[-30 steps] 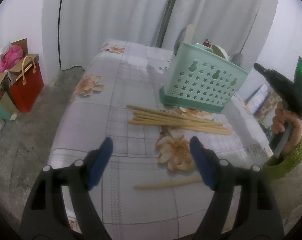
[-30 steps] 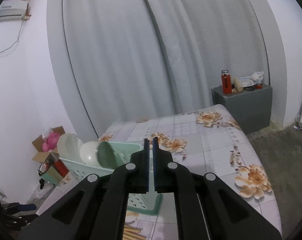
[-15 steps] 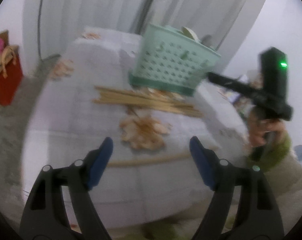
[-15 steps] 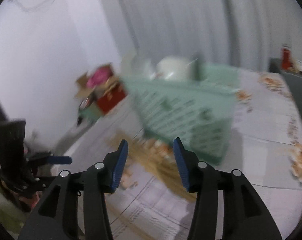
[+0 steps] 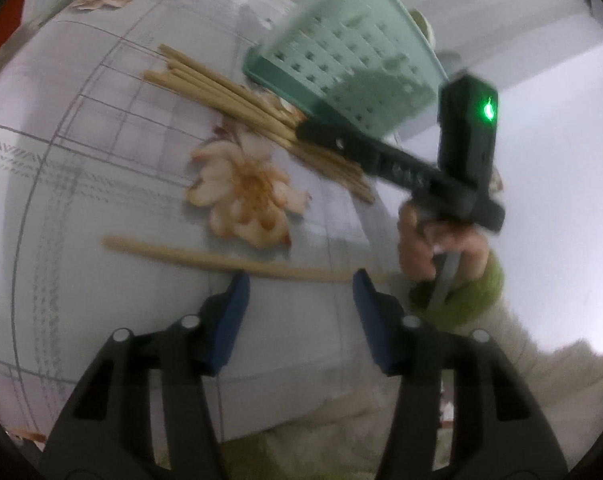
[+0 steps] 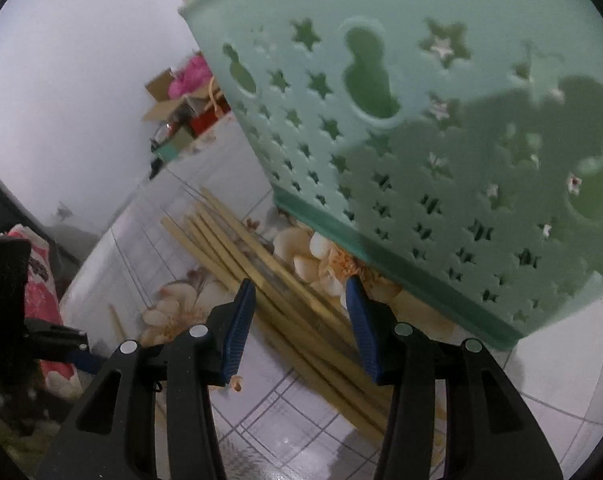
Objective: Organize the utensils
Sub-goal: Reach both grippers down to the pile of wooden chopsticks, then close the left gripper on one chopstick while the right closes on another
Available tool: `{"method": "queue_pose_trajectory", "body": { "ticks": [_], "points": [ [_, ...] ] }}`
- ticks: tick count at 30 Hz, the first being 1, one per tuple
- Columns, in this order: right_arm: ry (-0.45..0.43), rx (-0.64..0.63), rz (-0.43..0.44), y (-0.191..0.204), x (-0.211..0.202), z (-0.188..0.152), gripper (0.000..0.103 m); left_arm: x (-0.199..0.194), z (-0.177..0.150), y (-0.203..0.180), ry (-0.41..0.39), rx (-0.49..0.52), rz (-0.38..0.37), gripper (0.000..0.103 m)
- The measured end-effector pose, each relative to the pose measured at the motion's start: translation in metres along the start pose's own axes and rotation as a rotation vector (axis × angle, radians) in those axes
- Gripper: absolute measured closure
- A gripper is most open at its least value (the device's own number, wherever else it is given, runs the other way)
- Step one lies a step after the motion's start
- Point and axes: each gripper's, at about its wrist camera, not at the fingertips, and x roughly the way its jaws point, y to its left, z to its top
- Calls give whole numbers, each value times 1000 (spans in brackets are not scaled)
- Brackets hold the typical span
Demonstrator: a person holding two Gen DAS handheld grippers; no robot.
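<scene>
Utensil sort: bamboo chopsticks, mint basket; no legible brand or label.
Left gripper point(image 5: 299, 280), jaws just narrowing, empty over single chopstick point(image 5: 205, 258); right gripper point(image 6: 301, 292) parted above chopstick bundle point(image 6: 261, 280) beside basket point(image 6: 441, 140); the markings on the right gripper's body are possibly lettering, blurred.

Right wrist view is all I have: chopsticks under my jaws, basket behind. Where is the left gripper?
Observer: The left gripper is open, its jaws just closing, right in front of a single chopstick that lies apart from the bundle.
Operator: Does that chopstick run along its jaws or across them?
Observer: Across, just ahead of both fingertips, with nothing between the pads.
Operator: How does my right gripper look from there?
Observer: The right gripper, its jaws just opened, tips down onto the bundle's end beside the basket, gripping nothing.
</scene>
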Motion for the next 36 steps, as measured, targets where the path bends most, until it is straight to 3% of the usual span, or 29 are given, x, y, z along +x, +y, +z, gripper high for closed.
{"method": "queue_pose_trajectory", "body": {
  "ticks": [7,15,26,30,33,36],
  "points": [
    [35,69,-21,2,-11,-20,76,6,14,2,-56,-11,37,56],
    [69,199,20,29,-18,-58,92,21,37,-9,-93,96,179,70],
    [58,375,143,63,-11,-98,95,26,42,-17,-91,213,285,76],
    [45,379,115,58,-20,-102,96,26,37,-23,-94,298,377,89],
    [36,374,84,46,-39,-107,96,25,33,-26,-95,364,411,89],
    [31,380,61,39,-47,-106,96,23,34,-25,-95,359,404,89]
  ]
}}
